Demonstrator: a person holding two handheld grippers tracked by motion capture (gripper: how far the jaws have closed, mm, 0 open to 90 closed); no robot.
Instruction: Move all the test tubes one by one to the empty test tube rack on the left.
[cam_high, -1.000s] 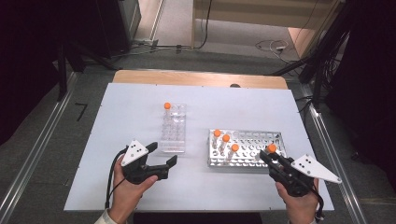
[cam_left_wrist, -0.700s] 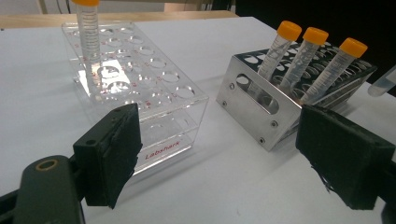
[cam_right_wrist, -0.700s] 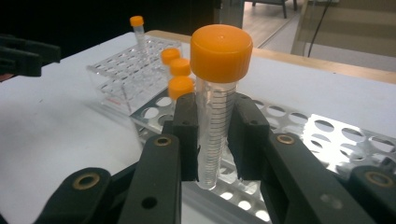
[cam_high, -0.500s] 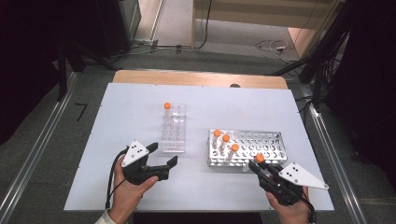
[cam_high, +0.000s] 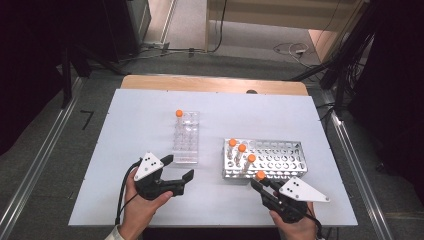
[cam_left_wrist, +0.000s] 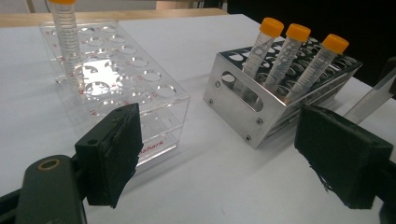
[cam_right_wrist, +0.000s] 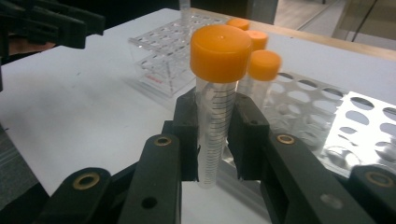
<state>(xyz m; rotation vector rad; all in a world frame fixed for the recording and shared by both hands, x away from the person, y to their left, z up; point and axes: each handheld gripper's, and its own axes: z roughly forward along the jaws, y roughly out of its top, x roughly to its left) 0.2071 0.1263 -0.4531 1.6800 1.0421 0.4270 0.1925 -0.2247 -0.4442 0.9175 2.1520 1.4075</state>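
Right gripper (cam_high: 262, 183) at the near right of the table (cam_high: 280, 110), shut tight on a tube (cam_right_wrist: 215, 107) with an orange cap, just in front of the metal rack (cam_high: 282, 160). Tube upright between the two black jaws, cap sticking up above them. Left gripper (cam_high: 180, 167) at the near left, jaws wide open, nothing in it, sitting just in front of the clear rack (cam_high: 186, 137). One tube (cam_high: 179, 114) standing in the far left corner of the clear rack. Three more tubes (cam_high: 241, 152) leaning in the left end of the metal rack, all with orange caps. Clear rack and metal rack side by side, a small gap between them. Hand (cam_high: 142, 212) under the left gripper, another hand (cam_high: 295, 230) under the right one.
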